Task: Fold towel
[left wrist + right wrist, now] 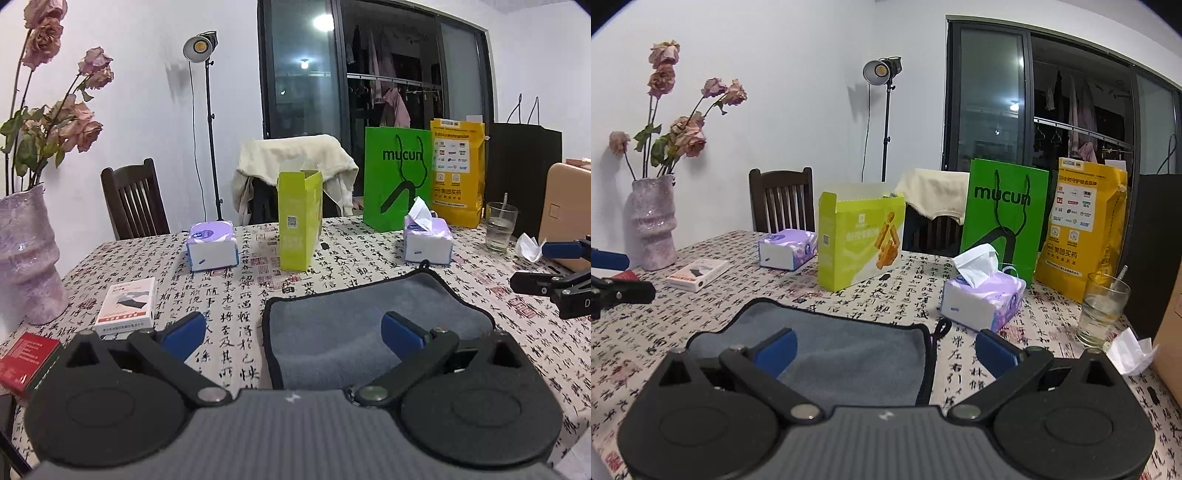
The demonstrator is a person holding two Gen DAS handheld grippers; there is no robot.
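Observation:
A grey towel (351, 325) with black trim lies folded on the calligraphy-print tablecloth (236, 295). It also shows in the right wrist view (849, 354). My left gripper (293, 332) is open and empty above the towel's left edge, its right fingertip over the cloth. My right gripper (884, 349) is open and empty above the towel's right edge, its left fingertip over the cloth. The right gripper's fingers (543, 284) show at the right of the left wrist view. The left gripper's fingers (620, 291) show at the left of the right wrist view.
Behind the towel stand a lime-green box (299, 218), two tissue packs (212, 245) (428, 238), a green paper bag (397, 177), a yellow bag (458, 170) and a glass (498, 225). A pink vase (26, 258), a white box (127, 306) and a red box (26, 362) sit left.

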